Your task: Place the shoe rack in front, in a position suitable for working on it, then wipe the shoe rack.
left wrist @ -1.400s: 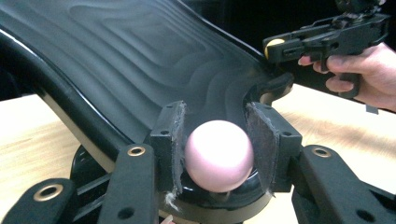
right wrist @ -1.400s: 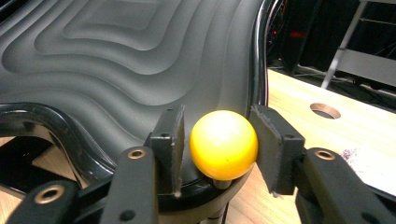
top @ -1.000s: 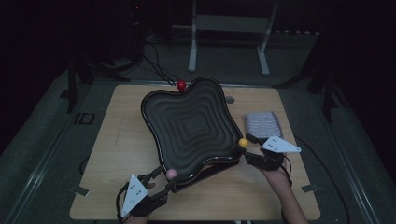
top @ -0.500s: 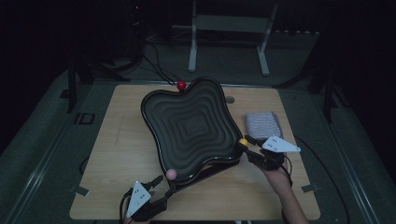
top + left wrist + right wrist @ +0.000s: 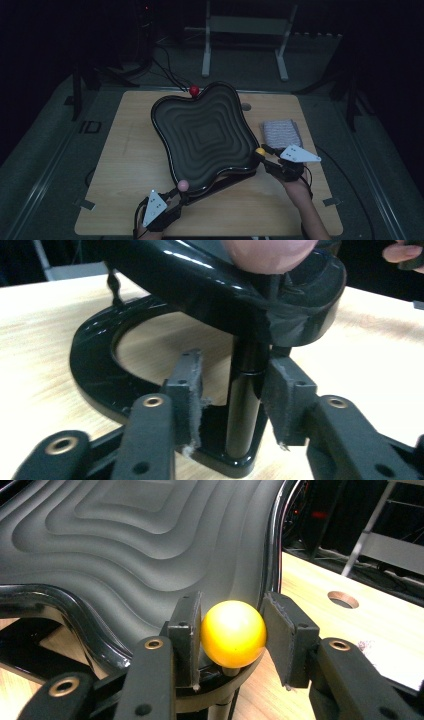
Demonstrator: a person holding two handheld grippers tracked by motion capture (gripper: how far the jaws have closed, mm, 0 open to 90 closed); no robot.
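A black wavy tray (image 5: 205, 135) with stepped ridges stands tilted on a black stand on the wooden table (image 5: 125, 170). Knobs mark its corners: red ball (image 5: 194, 90) far, pink ball (image 5: 183, 186) near left, yellow ball (image 5: 260, 150) right. My left gripper (image 5: 180, 196) sits under the pink ball (image 5: 265, 252). In its own view the left gripper (image 5: 235, 387) is open, its pads either side of the black post (image 5: 245, 405) with a gap on the left. My right gripper (image 5: 232, 625) has both pads against the yellow ball (image 5: 232, 632).
A folded grey cloth (image 5: 281, 132) lies on the table right of the tray. A round hole (image 5: 245, 106) is cut in the tabletop behind it. The stand's ring base (image 5: 95, 375) rests on the wood. Cables and a metal frame stand beyond the far edge.
My left gripper has shifted slightly down and to the right near the pink ball's post. The right gripper and the tray have stayed put.
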